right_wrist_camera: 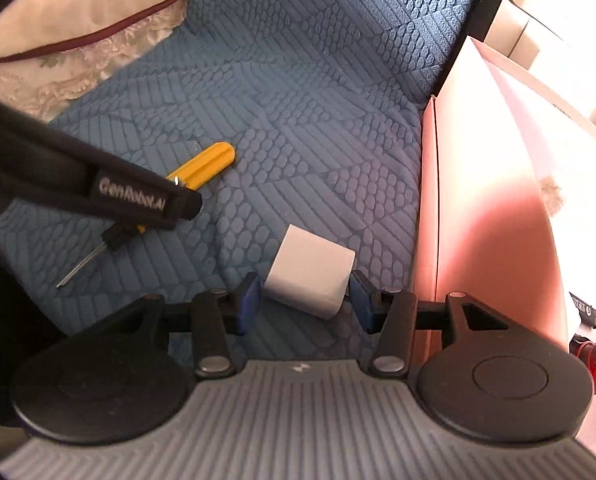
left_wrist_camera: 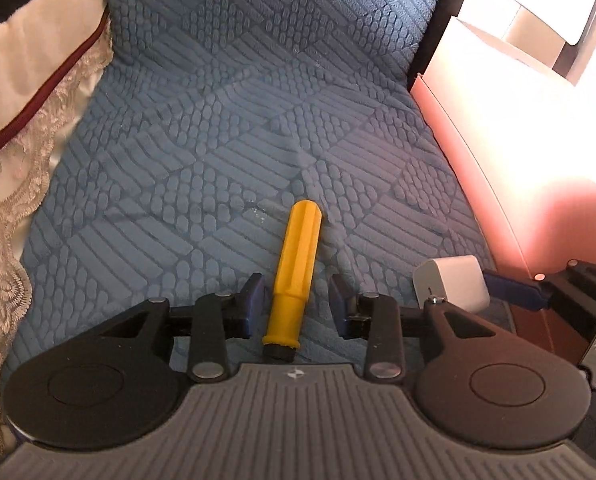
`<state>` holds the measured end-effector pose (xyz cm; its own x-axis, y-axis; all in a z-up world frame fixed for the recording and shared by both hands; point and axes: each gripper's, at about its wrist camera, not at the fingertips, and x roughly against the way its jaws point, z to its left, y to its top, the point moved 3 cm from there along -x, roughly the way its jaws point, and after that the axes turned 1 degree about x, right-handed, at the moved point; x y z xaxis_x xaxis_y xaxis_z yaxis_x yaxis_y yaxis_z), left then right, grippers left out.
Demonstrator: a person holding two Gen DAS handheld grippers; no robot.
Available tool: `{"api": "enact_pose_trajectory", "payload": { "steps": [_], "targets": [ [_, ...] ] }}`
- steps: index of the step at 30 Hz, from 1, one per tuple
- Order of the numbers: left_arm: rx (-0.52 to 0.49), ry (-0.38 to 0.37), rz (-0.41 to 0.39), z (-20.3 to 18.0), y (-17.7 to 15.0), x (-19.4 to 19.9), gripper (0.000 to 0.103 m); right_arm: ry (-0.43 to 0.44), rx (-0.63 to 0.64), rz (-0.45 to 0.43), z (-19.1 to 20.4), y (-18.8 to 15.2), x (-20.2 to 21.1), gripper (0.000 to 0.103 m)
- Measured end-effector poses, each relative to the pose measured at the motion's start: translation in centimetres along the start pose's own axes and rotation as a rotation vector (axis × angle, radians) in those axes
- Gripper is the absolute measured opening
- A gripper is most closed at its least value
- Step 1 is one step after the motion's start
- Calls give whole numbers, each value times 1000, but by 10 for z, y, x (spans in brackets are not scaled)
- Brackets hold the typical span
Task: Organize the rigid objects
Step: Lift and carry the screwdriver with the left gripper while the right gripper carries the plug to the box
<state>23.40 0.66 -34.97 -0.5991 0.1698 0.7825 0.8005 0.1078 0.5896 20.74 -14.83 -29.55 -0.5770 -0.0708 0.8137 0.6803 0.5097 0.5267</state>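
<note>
A yellow-handled screwdriver lies on the blue quilted sofa seat. My left gripper is open, its jaws on either side of the handle with gaps on both sides. In the right wrist view the screwdriver lies partly under the left gripper's body, its metal shaft pointing toward the near left. A white cube-shaped charger sits on the seat between the jaws of my right gripper, which is open around it. The charger also shows in the left wrist view.
A white box with a pink-lit side stands along the seat's right edge, also in the left wrist view. A white cushion with lace trim and maroon piping lies at the left. The sofa backrest rises behind.
</note>
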Motion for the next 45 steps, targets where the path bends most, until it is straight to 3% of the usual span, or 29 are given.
{"api": "enact_pose_trajectory", "payload": {
  "steps": [4,8,20,34,45],
  "targets": [
    [9,12,-17,1,1,-2,25,-6,9,4,3,-1,-2,52],
    [24,1,-11,4,5,-4,23,-13,30,29,5,5,-5,52],
    [171,-81,-46,13,14,36,22,11,-56,18,-12,19,26,52],
    [165,-126,-98,-24,41,96,20,-15,-135,-32,-49,22,90,52],
    [187,-182,-114,-62,81,130,20,-23,-176,-114,-82,33,135,46]
  ]
}}
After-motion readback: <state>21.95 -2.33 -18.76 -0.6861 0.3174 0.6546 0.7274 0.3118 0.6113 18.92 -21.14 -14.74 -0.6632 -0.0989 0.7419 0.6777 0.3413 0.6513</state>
